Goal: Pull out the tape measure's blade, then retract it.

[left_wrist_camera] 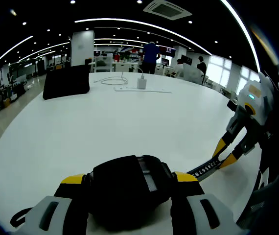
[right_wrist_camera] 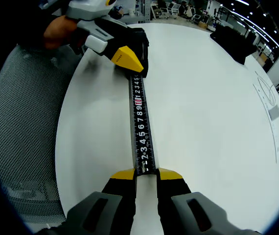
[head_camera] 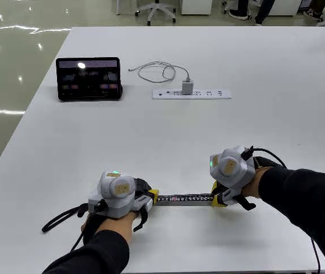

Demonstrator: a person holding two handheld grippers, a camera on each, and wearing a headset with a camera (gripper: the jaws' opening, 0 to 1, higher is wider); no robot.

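Case (left_wrist_camera: 129,196), black rounded, in left gripper (left_wrist_camera: 129,177) jaws; right gripper (right_wrist_camera: 147,174) pinches flat blade (right_wrist_camera: 140,122).

Bright overhead light; floor glare; fisheye-warped edges

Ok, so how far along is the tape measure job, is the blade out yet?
Done: the black numbered blade is pulled partway out of the black tape measure case and stretches across the white table. In hand: the left gripper clamps the case, and the right gripper pinches the blade's tip. Left: perhaps more pulling, then retracting the blade into the case.
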